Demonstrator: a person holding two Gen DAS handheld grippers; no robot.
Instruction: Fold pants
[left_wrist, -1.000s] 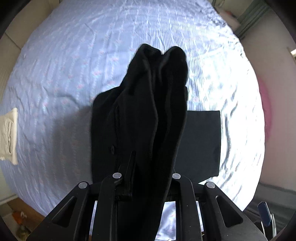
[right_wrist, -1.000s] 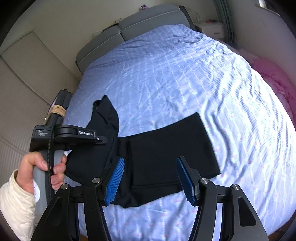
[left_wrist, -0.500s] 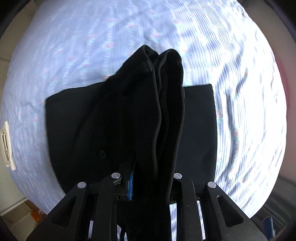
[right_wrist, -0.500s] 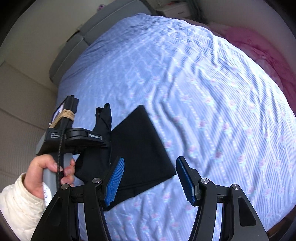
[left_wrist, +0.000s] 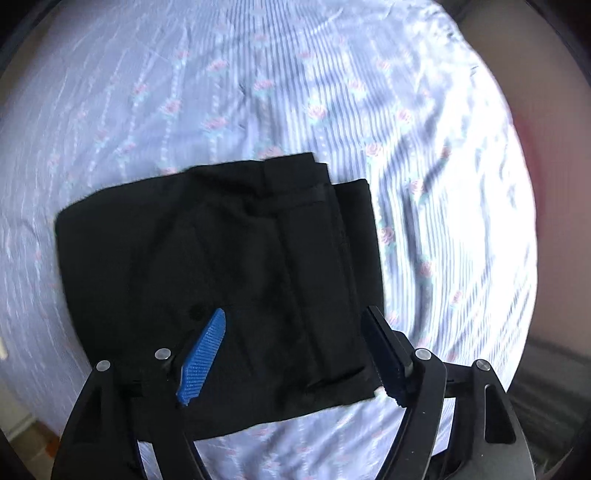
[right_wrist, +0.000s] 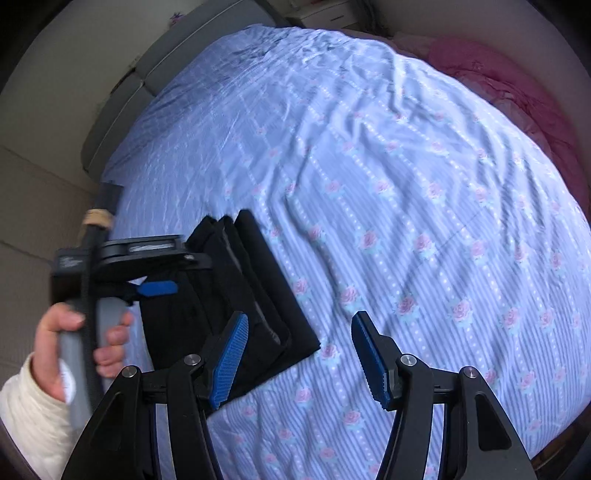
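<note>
**Left wrist view: fold laid down, grip released**

Left wrist view: the left gripper (left_wrist: 293, 350), jaws just opened wide and empty, hangs over the folded black fabric pants (left_wrist: 221, 266) lying flat on the blue-striped, rose-printed bedsheet (left_wrist: 295, 92). The right gripper (right_wrist: 297, 360), open and holding nothing, hovers at the bundle's right edge. The last fold looks placed; next likely comes smoothing. Lettering on the left tool is unreadable.
</note>
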